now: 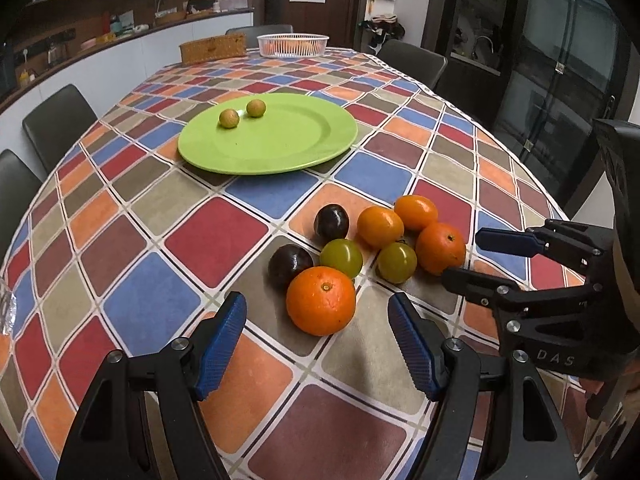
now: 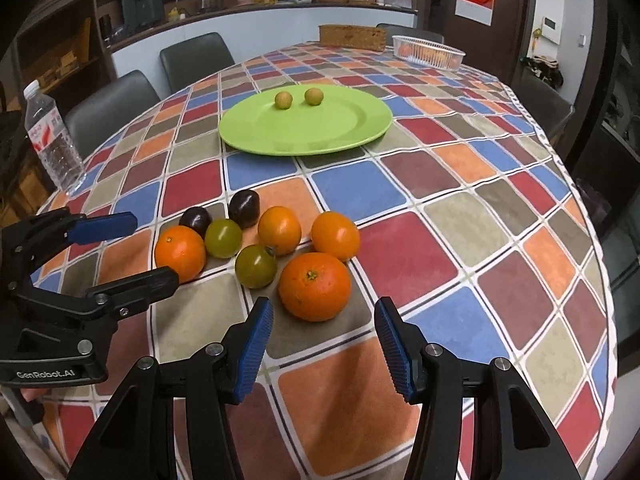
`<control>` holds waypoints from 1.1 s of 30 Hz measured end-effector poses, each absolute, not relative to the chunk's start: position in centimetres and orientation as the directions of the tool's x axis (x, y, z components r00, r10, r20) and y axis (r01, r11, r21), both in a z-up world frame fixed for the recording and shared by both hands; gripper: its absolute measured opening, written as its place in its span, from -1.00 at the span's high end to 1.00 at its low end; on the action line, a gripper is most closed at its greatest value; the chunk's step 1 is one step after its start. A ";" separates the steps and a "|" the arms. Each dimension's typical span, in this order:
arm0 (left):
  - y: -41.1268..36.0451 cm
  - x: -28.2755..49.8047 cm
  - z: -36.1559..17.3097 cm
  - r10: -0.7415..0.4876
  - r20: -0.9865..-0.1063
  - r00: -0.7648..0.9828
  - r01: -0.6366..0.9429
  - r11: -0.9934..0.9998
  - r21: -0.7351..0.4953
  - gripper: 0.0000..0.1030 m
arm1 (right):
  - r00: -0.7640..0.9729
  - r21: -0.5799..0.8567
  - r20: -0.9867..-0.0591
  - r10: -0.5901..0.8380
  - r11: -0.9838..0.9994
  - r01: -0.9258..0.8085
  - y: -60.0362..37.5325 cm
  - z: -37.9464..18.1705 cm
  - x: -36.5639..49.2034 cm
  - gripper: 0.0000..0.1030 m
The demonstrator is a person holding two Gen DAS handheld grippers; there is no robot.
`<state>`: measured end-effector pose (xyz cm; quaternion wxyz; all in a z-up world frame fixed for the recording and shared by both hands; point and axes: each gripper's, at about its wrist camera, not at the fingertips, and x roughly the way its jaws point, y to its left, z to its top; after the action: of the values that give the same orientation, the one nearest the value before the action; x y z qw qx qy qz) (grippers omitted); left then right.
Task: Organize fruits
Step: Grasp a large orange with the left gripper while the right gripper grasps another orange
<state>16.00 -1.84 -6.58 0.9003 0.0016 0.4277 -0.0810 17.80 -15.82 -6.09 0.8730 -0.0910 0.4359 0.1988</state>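
Observation:
A cluster of fruit lies on the checked tablecloth: several oranges, two green tomatoes and two dark plums. My left gripper is open, its jaws on either side of the nearest orange, not touching it. My right gripper is open just short of another orange. In the left wrist view the right gripper is beside the cluster's right edge; in the right wrist view the left gripper is at its left. A green plate with two small yellow-green fruits lies beyond.
A white basket with orange fruit and a wicker box stand at the far table end. A water bottle stands at the table's left edge. Dark chairs surround the table.

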 end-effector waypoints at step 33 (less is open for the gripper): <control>-2.1 17.4 -7.6 -0.175 -0.800 0.574 0.135 0.984 -0.117 0.24 | 0.523 0.014 -0.802 0.288 0.885 -0.465 -14.6 -7.2 18.8 0.18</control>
<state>17.35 -2.14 -7.64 0.8867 -0.0216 0.4534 -0.0874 18.79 -14.57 -7.20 0.8668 -0.1013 0.4374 0.2170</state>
